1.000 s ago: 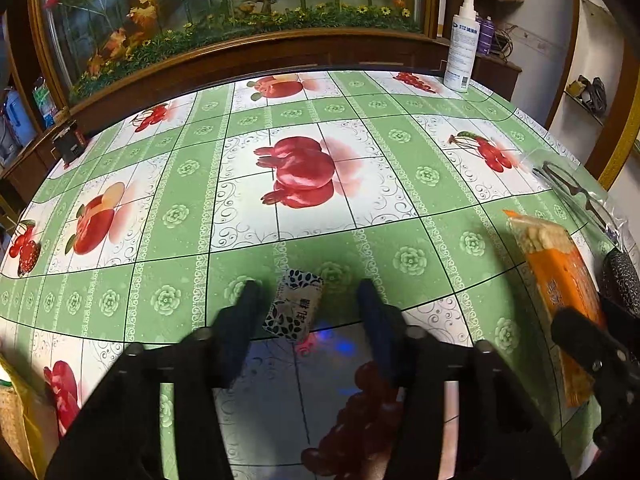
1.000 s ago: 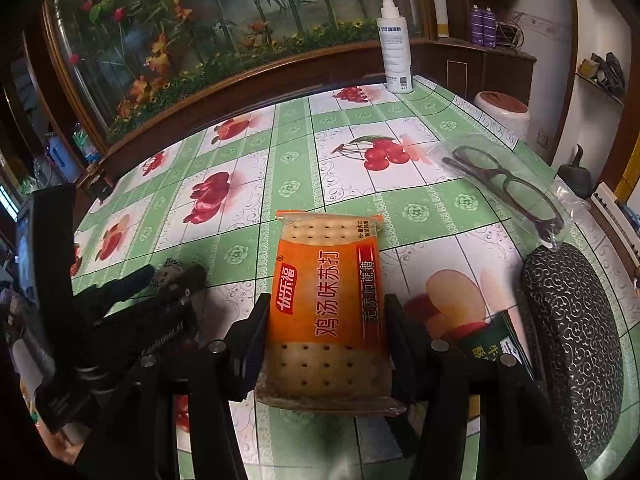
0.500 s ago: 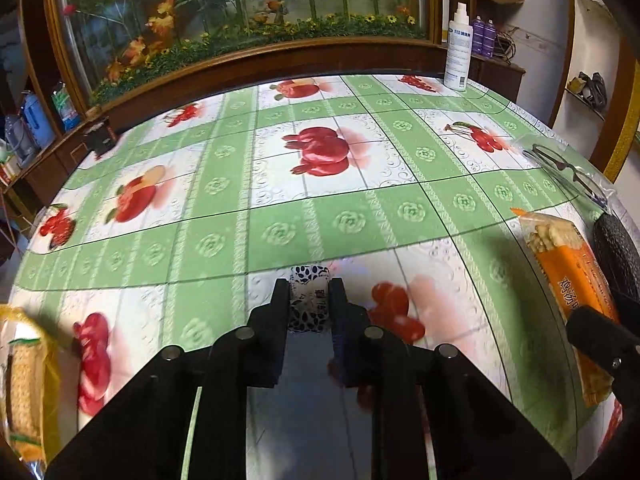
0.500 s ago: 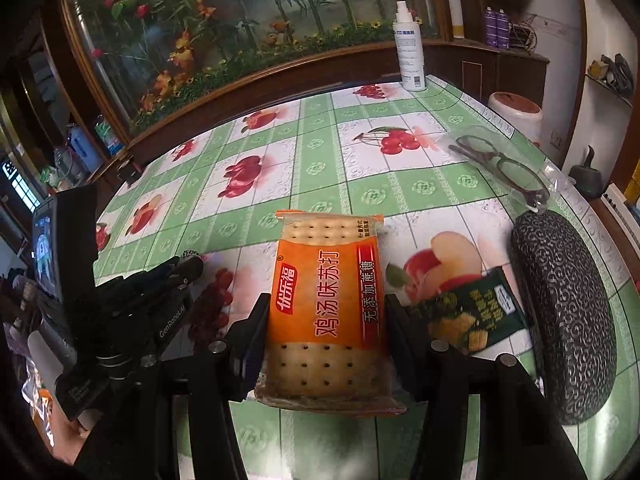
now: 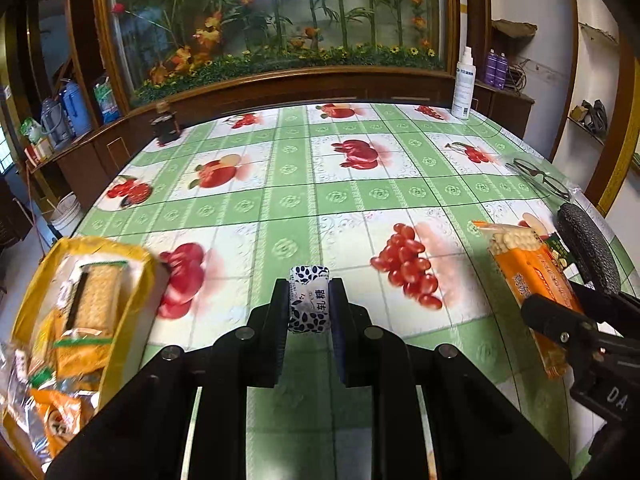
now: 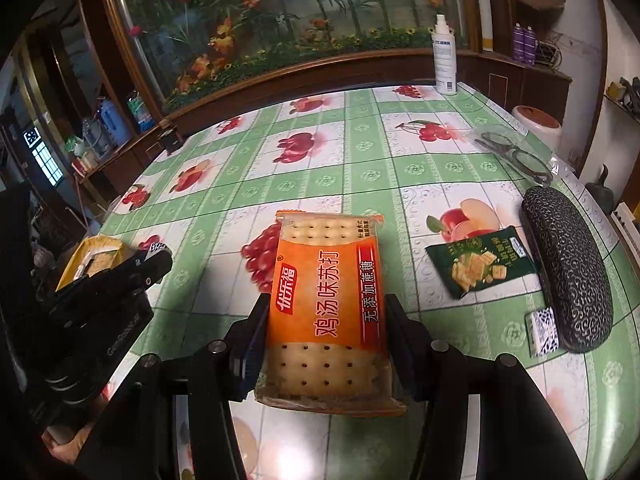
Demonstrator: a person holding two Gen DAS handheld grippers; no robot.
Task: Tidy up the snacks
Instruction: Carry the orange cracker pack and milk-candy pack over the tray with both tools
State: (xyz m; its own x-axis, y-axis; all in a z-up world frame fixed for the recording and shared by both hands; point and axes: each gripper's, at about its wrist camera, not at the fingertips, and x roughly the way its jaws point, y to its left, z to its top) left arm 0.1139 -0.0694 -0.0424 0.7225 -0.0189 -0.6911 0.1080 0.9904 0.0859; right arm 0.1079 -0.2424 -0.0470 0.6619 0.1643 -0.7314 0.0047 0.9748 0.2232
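Pinching a small leaf-patterned nougat candy [image 5: 310, 300] above the bench [image 5: 360, 200], the left hand-held gripper [image 5: 309, 308] is clamped tight beside the yellow snack bag [image 5: 124, 320]; the right hand-held gripper [image 6: 324, 344] clasps an orange soda-cracker pack [image 6: 326, 300].

Each fisheye camera sits just behind its own hand-held gripper, looking forward and steeply down along the fingers, close above the desk [image 5: 280, 200]; both face the planted glass case [image 5: 272, 20] at 12 o'clock; shared are the checked tablecloth, spray bottle [image 6: 445, 56], glasses [image 5: 540, 176] at 2 o'clock and yellow bag [image 6: 94, 258] at 9 o'clock.
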